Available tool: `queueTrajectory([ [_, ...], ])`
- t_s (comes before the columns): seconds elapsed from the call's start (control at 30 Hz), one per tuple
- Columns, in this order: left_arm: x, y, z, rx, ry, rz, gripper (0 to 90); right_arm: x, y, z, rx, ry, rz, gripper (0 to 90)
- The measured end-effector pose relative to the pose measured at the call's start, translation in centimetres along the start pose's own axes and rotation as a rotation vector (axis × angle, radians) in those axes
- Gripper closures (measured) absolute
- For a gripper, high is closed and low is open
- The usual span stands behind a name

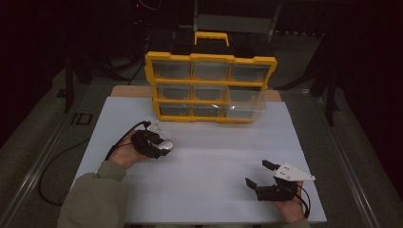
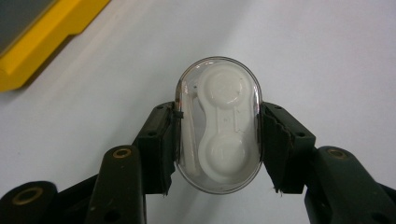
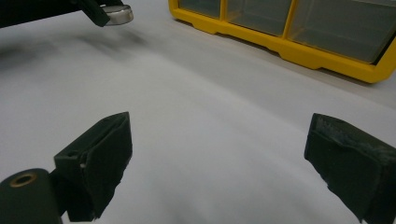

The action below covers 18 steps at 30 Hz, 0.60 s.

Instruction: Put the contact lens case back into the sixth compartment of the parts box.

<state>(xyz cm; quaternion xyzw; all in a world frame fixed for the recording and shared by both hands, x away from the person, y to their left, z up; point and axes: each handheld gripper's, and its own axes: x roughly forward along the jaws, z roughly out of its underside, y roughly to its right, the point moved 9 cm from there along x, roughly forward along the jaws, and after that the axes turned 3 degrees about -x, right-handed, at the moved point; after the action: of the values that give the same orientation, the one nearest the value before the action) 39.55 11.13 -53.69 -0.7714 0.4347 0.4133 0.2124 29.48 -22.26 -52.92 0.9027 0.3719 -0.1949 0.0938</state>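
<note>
From the high view, the left claw [image 1: 164, 146] holds a clear oval case [image 1: 166, 145] just above the white bench [image 1: 214, 156], near the yellow organizer [image 1: 209, 88].

The left gripper view shows its jaws clamped across the case's [image 2: 218, 125] long sides; it looks light, stiff and slippery, best pinched mid-length.

In the right gripper view, the right claw [image 3: 224, 163] gapes wide, empty.
</note>
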Motion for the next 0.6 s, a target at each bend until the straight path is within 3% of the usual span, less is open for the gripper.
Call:
queueTrajectory([
  [0.6,-2.3,-0.4,-1.3,0.012,0.049,0.004,49.5,0.0,0.1,0.0,0.008,0.002,0.008,7.6],
])
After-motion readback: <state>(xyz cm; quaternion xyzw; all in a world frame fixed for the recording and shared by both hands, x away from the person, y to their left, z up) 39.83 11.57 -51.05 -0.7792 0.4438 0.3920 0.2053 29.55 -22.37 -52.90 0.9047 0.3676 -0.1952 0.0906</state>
